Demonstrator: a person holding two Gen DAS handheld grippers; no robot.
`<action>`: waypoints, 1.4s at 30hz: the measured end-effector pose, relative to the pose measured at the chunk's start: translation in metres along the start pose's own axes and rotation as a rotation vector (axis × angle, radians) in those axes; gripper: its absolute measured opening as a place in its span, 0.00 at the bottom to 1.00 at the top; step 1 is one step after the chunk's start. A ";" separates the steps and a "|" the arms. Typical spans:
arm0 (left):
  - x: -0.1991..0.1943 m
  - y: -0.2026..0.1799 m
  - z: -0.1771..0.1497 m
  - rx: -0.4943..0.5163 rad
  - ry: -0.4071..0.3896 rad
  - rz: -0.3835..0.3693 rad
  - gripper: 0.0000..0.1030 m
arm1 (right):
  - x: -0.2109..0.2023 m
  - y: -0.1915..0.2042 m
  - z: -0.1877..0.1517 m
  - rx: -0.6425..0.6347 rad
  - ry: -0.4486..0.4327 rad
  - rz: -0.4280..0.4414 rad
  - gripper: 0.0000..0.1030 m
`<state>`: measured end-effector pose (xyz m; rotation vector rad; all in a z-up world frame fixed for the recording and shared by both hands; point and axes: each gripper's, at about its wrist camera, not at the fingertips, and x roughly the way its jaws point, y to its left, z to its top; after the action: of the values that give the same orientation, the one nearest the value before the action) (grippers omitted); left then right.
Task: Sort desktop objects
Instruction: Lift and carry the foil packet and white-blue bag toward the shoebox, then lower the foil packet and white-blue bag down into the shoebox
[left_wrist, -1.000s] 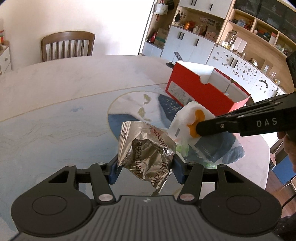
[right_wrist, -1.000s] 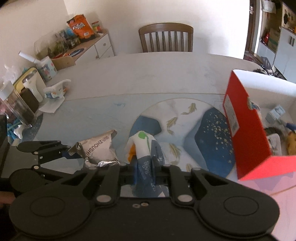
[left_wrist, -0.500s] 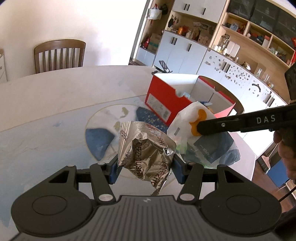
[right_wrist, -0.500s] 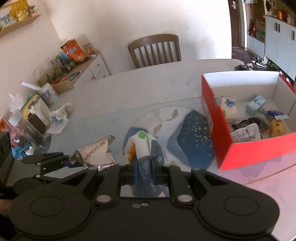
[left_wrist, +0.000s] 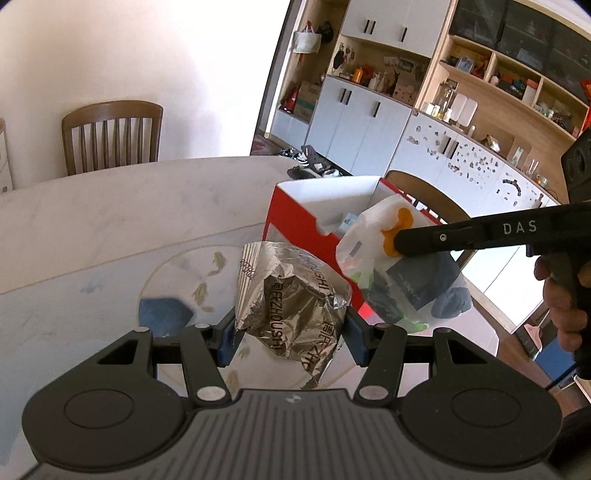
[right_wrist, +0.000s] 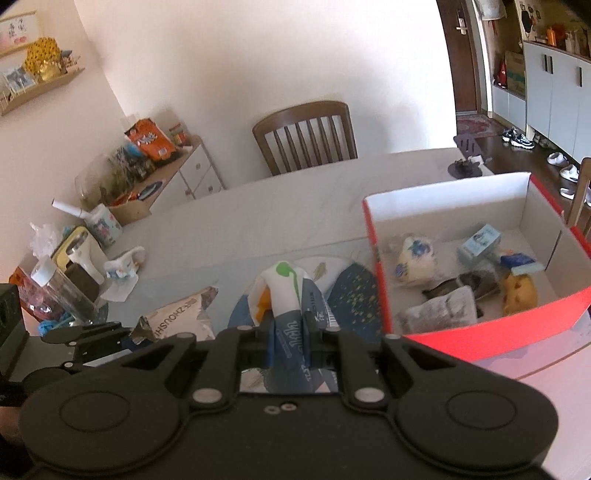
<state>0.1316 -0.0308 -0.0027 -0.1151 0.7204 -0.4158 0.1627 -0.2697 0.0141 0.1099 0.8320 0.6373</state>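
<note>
My left gripper (left_wrist: 290, 339) is shut on a crumpled silver foil snack bag (left_wrist: 291, 299), held above the table; the bag also shows in the right wrist view (right_wrist: 181, 317). My right gripper (right_wrist: 290, 336) is shut on a white, blue and orange plastic snack bag (right_wrist: 288, 299), seen in the left wrist view (left_wrist: 399, 269) held up in front of the box. The red open box (right_wrist: 476, 336) stands to the right; it holds several small packets. In the left wrist view the box (left_wrist: 295, 229) is just behind both bags.
A round fish-pattern mat (left_wrist: 184, 280) lies on the marble table (left_wrist: 110, 214). Bottles, a cup and clutter (right_wrist: 74, 266) stand at the table's left edge. A wooden chair (right_wrist: 306, 136) is at the far side. Cabinets (left_wrist: 369, 118) line the wall.
Both grippers have risen and moved toward the red box with their bags. The box's inside now shows in the right wrist view.
</note>
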 end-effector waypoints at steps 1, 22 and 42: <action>0.001 -0.003 0.003 -0.001 -0.002 0.001 0.54 | -0.002 -0.006 0.003 0.000 -0.008 -0.003 0.13; 0.069 -0.051 0.039 0.022 0.027 0.016 0.49 | -0.026 -0.107 0.043 0.019 -0.071 -0.043 0.13; 0.134 -0.048 -0.002 0.151 0.229 -0.090 1.00 | -0.012 -0.129 0.050 0.026 -0.054 -0.036 0.13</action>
<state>0.2048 -0.1294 -0.0754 0.0436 0.9080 -0.5743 0.2546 -0.3731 0.0129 0.1350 0.7890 0.5872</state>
